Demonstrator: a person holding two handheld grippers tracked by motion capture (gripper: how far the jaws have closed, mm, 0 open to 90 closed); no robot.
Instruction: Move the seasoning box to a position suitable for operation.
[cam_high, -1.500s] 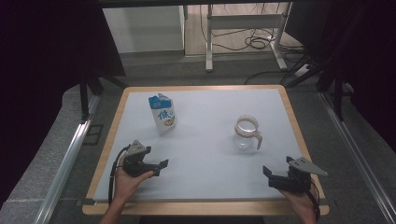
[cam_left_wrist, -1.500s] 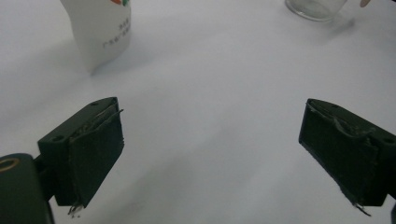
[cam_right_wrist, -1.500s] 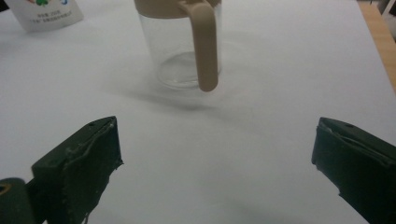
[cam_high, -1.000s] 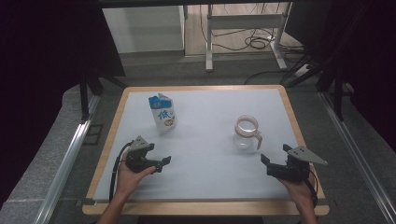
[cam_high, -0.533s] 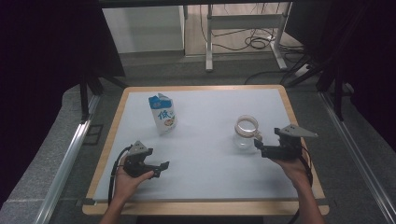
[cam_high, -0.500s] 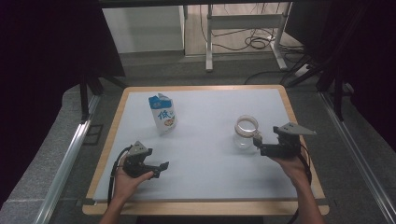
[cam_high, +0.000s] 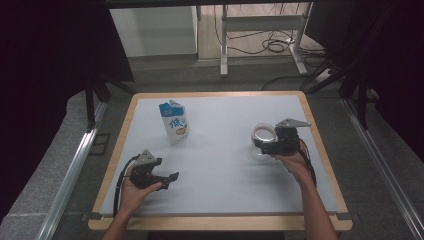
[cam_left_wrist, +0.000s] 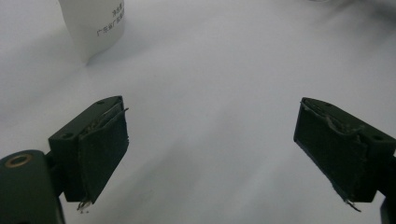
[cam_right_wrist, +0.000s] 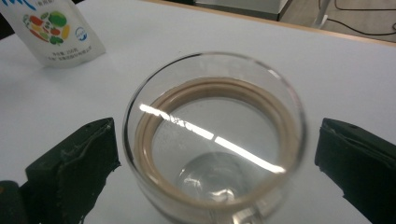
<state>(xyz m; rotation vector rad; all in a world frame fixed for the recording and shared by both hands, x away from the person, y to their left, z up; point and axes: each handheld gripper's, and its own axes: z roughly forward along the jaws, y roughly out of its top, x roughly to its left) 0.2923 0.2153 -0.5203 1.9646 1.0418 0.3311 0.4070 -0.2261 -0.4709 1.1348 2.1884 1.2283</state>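
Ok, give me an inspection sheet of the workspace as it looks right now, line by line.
Surface: white tabletop with a wooden rim, flat and dry as far as can be seen.
Job's things: clear round glass jar with a tan inner ring, upright, mouth open, between the jaws of the right claw; jaws apart on either side, not touching it.
Clutter: white and blue milk carton, upright, far left part of the table.
Grippers: right claw open around the jar; left claw open over bare tabletop, holding nothing.
Cables: a black cable trails from each claw; loose cables lie on the floor beyond the table.
Surroundings: grey metal frame legs, dark curtains on both sides.
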